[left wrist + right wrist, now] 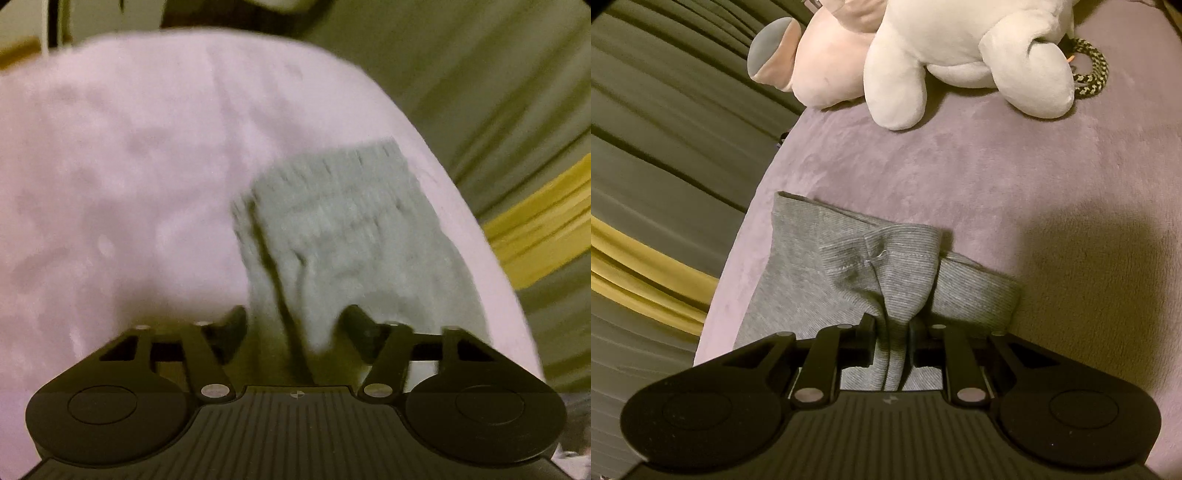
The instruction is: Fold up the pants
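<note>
Pants (812,266): grey knit cloth, finely ribbed, matt, with a stitched hem. Bed cover (1015,177): lilac velour-like cloth, short nap, matt, faintly mottled. White plush toy (960,55) and pink plush toy (827,74): soft short-pile fabric. Braided cord (1093,66): woven black and yellow textile. Right gripper (892,325) and left gripper (291,325): black matt plastic, ribbed housing, bright metal-looking pivot pins.

Left wrist view motion-blurred: pants (343,229) texture smeared. Right wrist view: plush toy (960,48) cropped by top edge; gripper (892,325) hides the pinched fabric.
</note>
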A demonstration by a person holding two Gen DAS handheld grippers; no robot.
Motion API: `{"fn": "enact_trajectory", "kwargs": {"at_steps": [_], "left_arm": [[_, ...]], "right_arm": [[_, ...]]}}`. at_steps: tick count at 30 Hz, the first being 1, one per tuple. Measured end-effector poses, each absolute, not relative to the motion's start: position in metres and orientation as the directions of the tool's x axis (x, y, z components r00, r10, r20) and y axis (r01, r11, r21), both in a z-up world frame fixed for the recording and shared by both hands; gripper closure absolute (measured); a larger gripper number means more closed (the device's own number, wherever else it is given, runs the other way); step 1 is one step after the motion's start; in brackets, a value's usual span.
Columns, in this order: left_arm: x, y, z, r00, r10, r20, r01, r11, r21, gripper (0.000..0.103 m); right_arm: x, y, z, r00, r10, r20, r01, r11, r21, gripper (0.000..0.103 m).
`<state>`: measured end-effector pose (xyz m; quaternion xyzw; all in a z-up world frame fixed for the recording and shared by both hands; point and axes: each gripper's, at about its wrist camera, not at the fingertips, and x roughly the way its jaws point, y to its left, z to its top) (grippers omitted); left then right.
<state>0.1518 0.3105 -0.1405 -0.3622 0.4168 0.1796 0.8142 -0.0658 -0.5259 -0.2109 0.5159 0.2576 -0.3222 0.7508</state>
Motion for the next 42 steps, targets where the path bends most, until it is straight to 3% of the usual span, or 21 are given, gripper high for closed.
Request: {"fn": "enact_trajectory", "kwargs": {"at_steps": [2,4,6,11,12,15,17,18,19,21,22,24,27,29,32,33,37,42], "left_arm": [[0.151,0.302,-0.143,0.59,-0.012,-0.807,-0.583,0.685,-0.436,0.044],[0.154,0.294,-0.144,0.571,0.017,-0.821,-0.576,0.72,-0.386,0.059],[0.155,0.291,-0.141,0.578,0.034,-0.815,-0.566,0.737,-0.37,0.082],[0.143,0.296,-0.124,0.588,0.068,-0.806,-0.589,0.719,-0.368,0.09],[0.139,0.295,-0.119,0.585,0.105,-0.804,-0.591,0.734,-0.335,0.096],[0.133,0.288,-0.111,0.543,0.263,-0.798,-0.601,0.785,-0.151,0.097],[0.132,0.289,-0.112,0.497,0.294,-0.817,-0.591,0.804,-0.07,0.096],[0.128,0.287,-0.109,0.499,0.298,-0.814,-0.588,0.806,-0.066,0.095],[0.125,0.283,-0.104,0.519,0.296,-0.802,-0.579,0.812,-0.075,0.093],[0.12,0.268,-0.09,0.584,0.286,-0.76,-0.54,0.836,-0.1,0.077],[0.119,0.258,-0.085,0.614,0.276,-0.739,-0.512,0.852,-0.108,0.07],[0.125,0.231,-0.08,0.667,0.232,-0.708,-0.442,0.888,-0.126,0.043],[0.14,0.19,-0.089,0.713,0.099,-0.694,-0.287,0.944,-0.16,0.038],[0.153,0.166,-0.107,0.678,0.055,-0.733,-0.216,0.968,-0.128,0.037],[0.164,0.151,-0.145,0.536,0.125,-0.835,-0.194,0.981,0.023,0.052],[0.161,0.149,-0.151,0.537,0.14,-0.832,-0.161,0.985,0.062,0.056],[0.148,0.16,-0.146,0.557,0.131,-0.82,-0.141,0.988,0.062,0.056],[0.146,0.183,-0.146,0.556,0.13,-0.821,-0.223,0.975,0.003,0.052]], "right_arm": [[-0.065,-0.526,-0.211,0.657,-0.22,-0.721,0.752,0.259,0.607,0.087],[-0.062,-0.525,-0.208,0.644,-0.225,-0.731,0.762,0.278,0.585,0.087],[-0.056,-0.522,-0.203,0.62,-0.236,-0.748,0.777,0.315,0.545,0.089],[-0.061,-0.518,-0.187,0.626,-0.245,-0.74,0.774,0.305,0.555,0.093],[-0.066,-0.519,-0.184,0.631,-0.246,-0.735,0.772,0.29,0.566,0.093],[-0.065,-0.518,-0.185,0.546,-0.285,-0.787,0.822,0.365,0.438,0.092],[-0.06,-0.518,-0.19,0.504,-0.271,-0.82,0.827,0.427,0.366,0.088],[-0.061,-0.517,-0.184,0.496,-0.289,-0.819,0.835,0.418,0.359,0.082],[-0.061,-0.515,-0.177,0.477,-0.323,-0.817,0.849,0.411,0.333,0.068],[-0.054,-0.502,-0.156,0.387,-0.458,-0.8,0.892,0.406,0.2,0.045],[-0.05,-0.494,-0.146,0.375,-0.511,-0.774,0.894,0.42,0.156,0.044],[-0.033,-0.47,-0.124,0.424,-0.572,-0.703,0.865,0.485,0.127,0.044],[0.012,-0.42,-0.107,0.603,-0.447,-0.661,0.713,0.674,0.194,0.043],[0.053,-0.376,-0.108,0.687,-0.276,-0.672,0.546,0.806,0.228,0.039],[0.106,-0.297,-0.117,0.72,-0.085,-0.689,0.308,0.928,0.208,0.039],[0.121,-0.27,-0.121,0.722,-0.039,-0.691,0.231,0.955,0.188,0.039],[0.163,-0.195,-0.136,0.723,0.055,-0.688,0.035,0.993,0.117,0.039],[0.189,-0.145,-0.163,0.686,0.051,-0.725,-0.034,0.999,0.038,0.039]]}}
